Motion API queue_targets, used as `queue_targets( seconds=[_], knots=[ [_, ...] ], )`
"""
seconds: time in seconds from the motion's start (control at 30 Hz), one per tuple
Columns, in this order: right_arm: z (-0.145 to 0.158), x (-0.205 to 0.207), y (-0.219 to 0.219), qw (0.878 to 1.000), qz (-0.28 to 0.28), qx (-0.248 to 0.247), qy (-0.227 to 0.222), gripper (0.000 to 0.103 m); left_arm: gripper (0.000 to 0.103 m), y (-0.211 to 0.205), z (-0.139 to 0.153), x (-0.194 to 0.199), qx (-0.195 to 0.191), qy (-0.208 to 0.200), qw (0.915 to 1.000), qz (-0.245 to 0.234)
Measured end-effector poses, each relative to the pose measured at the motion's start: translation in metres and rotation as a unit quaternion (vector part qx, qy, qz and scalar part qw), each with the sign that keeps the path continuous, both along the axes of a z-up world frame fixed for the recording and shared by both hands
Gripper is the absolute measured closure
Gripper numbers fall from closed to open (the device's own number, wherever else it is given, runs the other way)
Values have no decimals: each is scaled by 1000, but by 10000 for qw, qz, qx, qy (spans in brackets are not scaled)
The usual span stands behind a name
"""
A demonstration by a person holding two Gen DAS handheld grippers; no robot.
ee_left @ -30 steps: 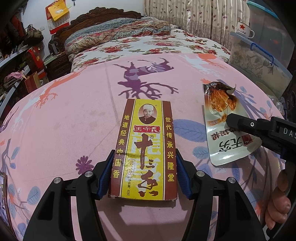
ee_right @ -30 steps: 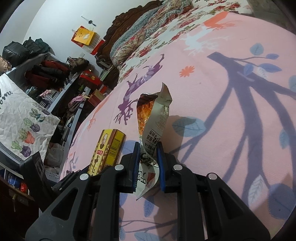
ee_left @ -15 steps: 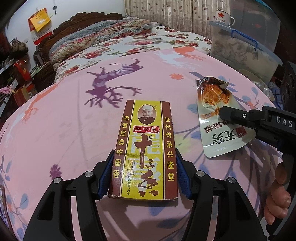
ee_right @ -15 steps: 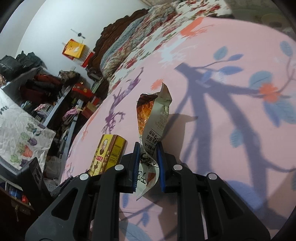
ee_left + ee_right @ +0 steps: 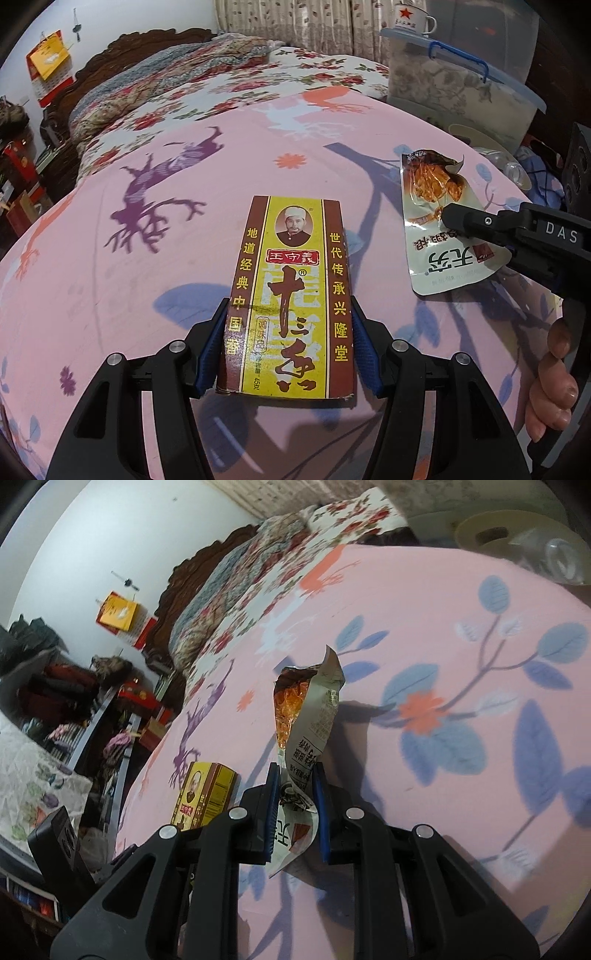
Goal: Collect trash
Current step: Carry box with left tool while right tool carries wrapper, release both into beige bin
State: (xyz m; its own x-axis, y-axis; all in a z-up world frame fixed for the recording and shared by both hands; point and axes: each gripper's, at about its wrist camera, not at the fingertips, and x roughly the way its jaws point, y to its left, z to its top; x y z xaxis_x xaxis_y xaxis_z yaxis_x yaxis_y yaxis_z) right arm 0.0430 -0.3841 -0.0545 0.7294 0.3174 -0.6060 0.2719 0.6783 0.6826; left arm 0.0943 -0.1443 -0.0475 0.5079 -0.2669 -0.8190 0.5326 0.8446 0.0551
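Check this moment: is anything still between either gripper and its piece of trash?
Nothing visible. The left gripper already has its jaws clamped on the sides of the yellow spice box, and the right gripper pinches the torn snack wrapper. No bin shows in either view.

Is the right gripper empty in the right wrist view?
No, the right gripper is clamped on a torn snack wrapper, its blue pads pressing the wrapper's lower part from both sides.
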Motion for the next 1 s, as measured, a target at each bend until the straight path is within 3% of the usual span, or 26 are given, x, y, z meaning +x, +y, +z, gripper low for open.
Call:
queue_targets(
  seconds=[0.3,0.53,0.77,1.0],
  knots=[
    [5,-6,-17,9998,-165,-119,7,83,46,-15,-1,8,-180,214,9995,-148],
    [16,-27,-72,9972,-714,-158,-149,83,47,-68,19,23,-531,474,9952,-677],
    [38,-60,-181,9831,-1739,-489,-295,83,47,-180,49,45,-1098,959,9768,-1570],
    [52,-55,-256,9501,-2400,-1975,254,83,46,-309,48,69,-1290,1304,9598,-2125]
  ],
)
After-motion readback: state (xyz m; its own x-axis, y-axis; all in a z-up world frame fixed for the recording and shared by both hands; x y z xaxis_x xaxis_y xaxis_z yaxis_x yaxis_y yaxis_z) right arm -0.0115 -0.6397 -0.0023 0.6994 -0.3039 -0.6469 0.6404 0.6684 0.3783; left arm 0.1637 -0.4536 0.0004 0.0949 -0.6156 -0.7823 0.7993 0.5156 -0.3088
